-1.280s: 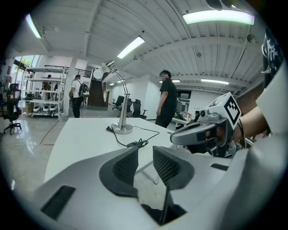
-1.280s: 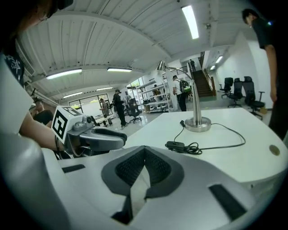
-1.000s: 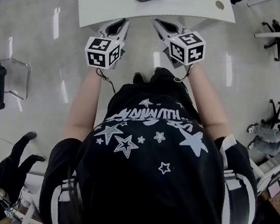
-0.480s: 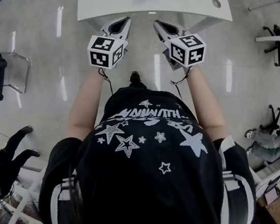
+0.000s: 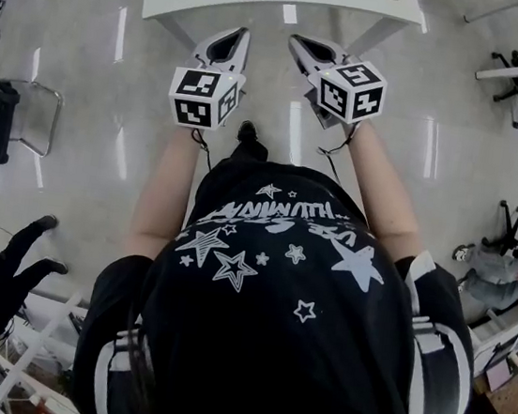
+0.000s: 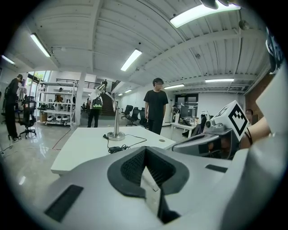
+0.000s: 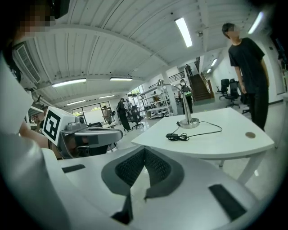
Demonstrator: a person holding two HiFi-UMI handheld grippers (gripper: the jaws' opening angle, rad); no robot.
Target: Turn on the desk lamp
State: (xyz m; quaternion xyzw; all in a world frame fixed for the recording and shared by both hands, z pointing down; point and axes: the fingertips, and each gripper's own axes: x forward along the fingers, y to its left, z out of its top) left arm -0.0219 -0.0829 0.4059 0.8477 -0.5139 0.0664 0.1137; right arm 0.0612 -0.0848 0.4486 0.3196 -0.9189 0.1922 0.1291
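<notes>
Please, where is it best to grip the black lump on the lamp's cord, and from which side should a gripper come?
Probably the black lump itself, pinched across its narrow width from above, at the near side of the desk: it lies flat before the lamp base, with cord loops beside it. The right gripper, shut and empty, must open first.
</notes>
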